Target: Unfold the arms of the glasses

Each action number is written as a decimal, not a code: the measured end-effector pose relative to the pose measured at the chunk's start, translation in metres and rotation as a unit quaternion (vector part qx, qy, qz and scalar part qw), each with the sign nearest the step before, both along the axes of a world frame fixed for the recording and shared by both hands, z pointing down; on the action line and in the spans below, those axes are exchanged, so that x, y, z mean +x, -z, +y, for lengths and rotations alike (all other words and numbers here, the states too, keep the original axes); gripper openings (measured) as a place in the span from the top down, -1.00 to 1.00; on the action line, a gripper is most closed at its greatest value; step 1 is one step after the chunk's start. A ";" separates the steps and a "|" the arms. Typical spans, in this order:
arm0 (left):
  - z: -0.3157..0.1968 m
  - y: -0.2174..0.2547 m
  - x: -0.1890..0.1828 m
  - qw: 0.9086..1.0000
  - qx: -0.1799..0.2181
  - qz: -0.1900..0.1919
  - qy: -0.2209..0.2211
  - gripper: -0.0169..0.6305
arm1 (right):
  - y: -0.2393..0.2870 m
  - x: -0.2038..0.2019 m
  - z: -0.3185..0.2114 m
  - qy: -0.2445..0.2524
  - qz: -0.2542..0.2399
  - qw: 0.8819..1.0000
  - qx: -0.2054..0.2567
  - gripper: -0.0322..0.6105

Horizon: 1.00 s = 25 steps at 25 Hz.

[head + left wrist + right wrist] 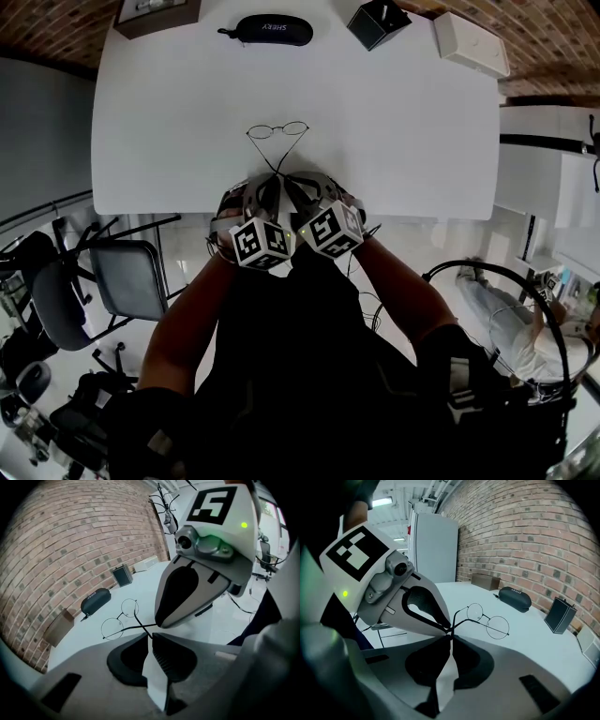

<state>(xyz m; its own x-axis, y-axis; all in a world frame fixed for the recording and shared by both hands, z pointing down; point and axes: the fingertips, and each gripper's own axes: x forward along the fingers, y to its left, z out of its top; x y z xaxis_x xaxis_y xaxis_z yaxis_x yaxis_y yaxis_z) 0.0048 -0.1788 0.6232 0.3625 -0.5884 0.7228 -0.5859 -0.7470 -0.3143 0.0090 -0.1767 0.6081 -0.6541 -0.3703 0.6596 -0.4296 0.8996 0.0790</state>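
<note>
Thin wire round-lens glasses lie on the white table, lenses away from me. Their two arms run back toward me and cross just before the grippers. My left gripper and right gripper sit side by side near the table's front edge, almost touching. In the left gripper view the glasses send one arm into the left gripper, whose jaws are shut on its tip. In the right gripper view the glasses send the other arm into the right gripper, also shut on the tip.
At the table's far edge stand a black glasses case, a brown box, a black box and a white box. A chair stands left of me below the table's front edge.
</note>
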 end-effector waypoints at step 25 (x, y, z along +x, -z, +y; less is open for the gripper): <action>0.026 -0.009 -0.015 0.988 -0.102 0.107 0.043 0.83 | -0.031 -0.006 0.022 0.015 0.039 0.998 -0.056 0.87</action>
<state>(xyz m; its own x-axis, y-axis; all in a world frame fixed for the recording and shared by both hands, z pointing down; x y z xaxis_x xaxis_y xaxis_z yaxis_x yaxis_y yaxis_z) -0.0101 -0.1531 0.6322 0.4738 -0.4743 0.7420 -0.6873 -0.7259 -0.0251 0.0030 -0.1549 0.6387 -0.6089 -0.2728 0.7449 -0.3995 0.9167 0.0092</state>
